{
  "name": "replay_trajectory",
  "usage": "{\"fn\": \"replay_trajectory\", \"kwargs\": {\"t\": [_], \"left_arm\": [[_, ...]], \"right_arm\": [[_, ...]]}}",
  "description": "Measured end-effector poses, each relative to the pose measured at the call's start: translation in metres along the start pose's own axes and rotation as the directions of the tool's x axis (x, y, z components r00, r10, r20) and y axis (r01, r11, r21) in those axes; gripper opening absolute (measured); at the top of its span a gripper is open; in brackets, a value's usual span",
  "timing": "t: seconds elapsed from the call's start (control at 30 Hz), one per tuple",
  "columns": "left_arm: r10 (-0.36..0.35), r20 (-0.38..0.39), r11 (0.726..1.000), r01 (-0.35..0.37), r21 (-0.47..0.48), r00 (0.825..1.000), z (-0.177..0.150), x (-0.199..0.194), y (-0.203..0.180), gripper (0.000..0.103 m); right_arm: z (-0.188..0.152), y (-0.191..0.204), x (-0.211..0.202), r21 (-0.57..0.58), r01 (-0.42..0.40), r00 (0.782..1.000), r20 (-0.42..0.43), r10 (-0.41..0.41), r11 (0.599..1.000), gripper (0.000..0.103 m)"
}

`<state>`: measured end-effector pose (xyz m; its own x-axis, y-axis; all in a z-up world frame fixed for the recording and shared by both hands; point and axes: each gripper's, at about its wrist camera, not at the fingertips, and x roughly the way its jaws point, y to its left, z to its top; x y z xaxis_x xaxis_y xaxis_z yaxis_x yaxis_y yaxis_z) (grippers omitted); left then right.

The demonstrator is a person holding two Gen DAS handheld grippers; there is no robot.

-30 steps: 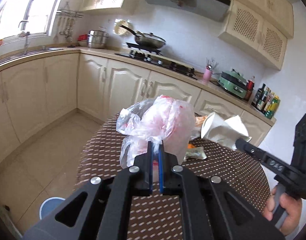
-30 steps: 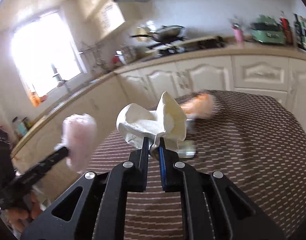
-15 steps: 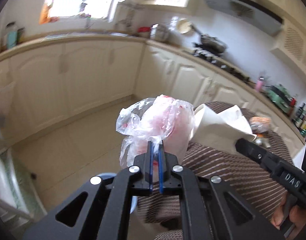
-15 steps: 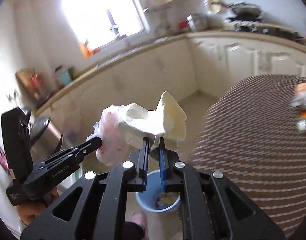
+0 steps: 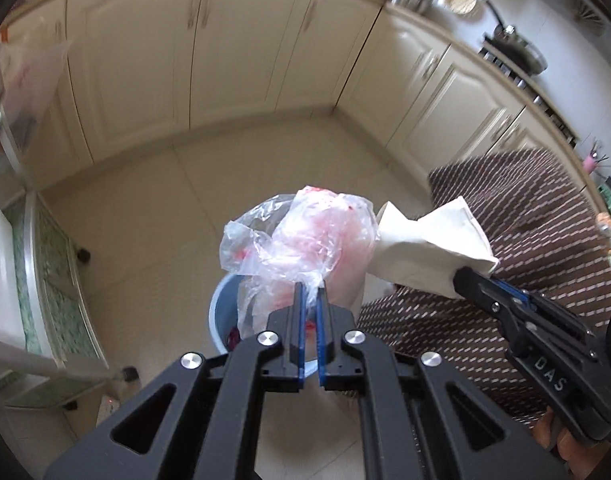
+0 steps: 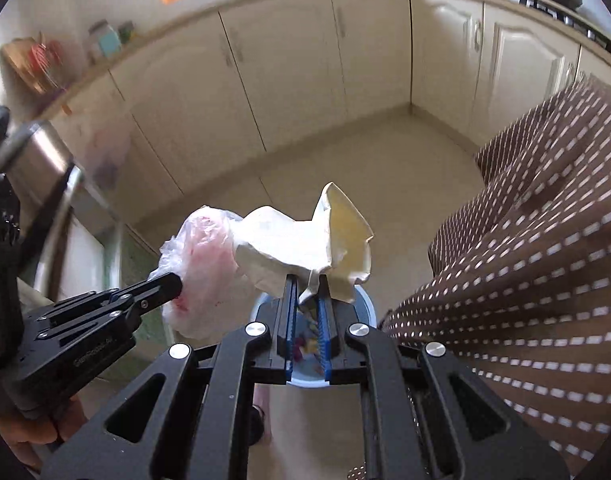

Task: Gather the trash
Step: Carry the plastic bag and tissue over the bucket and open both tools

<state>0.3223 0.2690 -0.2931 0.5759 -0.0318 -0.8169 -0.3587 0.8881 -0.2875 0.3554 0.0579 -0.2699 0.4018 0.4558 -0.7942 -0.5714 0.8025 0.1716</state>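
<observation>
My left gripper [image 5: 310, 289] is shut on a crumpled clear plastic bag with red stains [image 5: 305, 240] and holds it above a light blue trash bin [image 5: 221, 320] on the floor. My right gripper [image 6: 306, 282] is shut on a crumpled white paper napkin [image 6: 301, 244] and holds it over the same bin [image 6: 365, 304], which has trash inside. The two grippers are side by side; the bag [image 6: 201, 264] and napkin [image 5: 429, 248] nearly touch.
A round table with a brown dotted cloth [image 5: 545, 216] stands to the right, its edge next to the bin. Cream kitchen cabinets [image 5: 241, 44] line the walls. A metal rack on castors [image 5: 45, 280] stands at the left. The floor is beige tile [image 5: 153, 216].
Both grippers have swung left and tilted down from the table toward the floor. The blue bin now lies right below the held bag and napkin. Both grips are unchanged.
</observation>
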Motion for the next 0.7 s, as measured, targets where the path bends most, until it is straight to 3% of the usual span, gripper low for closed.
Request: {"fn": "replay_trajectory", "kwargs": {"t": [0.2, 0.37, 0.47, 0.5, 0.53, 0.7], "left_arm": [[0.009, -0.110, 1.000, -0.009, 0.000, 0.994, -0.004, 0.056, 0.016, 0.004], [-0.004, -0.138, 1.000, 0.005, 0.007, 0.990, 0.009, 0.081, 0.006, 0.005], [-0.013, -0.130, 1.000, 0.014, 0.009, 0.991, 0.017, 0.087, -0.002, 0.012], [-0.022, -0.128, 1.000, 0.023, 0.007, 0.992, 0.020, 0.087, -0.004, 0.023], [-0.027, -0.127, 1.000, 0.027, 0.005, 0.992, 0.021, 0.087, -0.005, 0.028], [-0.006, -0.122, 1.000, 0.008, 0.014, 0.993, 0.021, 0.082, -0.009, 0.031]], "right_arm": [[-0.010, -0.006, 0.045, 0.009, 0.033, 0.996, -0.082, -0.032, 0.999, 0.009], [-0.011, -0.014, 0.058, 0.031, 0.051, 0.993, -0.104, -0.047, 0.998, 0.009], [-0.008, -0.019, 0.064, 0.053, 0.051, 0.992, -0.118, -0.044, 0.997, 0.009], [-0.009, -0.019, 0.066, 0.061, 0.050, 0.992, -0.122, -0.042, 0.997, 0.009], [-0.009, -0.020, 0.067, 0.063, 0.053, 0.991, -0.124, -0.045, 0.997, 0.009], [-0.010, -0.016, 0.073, 0.056, 0.054, 0.990, -0.136, -0.046, 0.997, 0.009]]}}
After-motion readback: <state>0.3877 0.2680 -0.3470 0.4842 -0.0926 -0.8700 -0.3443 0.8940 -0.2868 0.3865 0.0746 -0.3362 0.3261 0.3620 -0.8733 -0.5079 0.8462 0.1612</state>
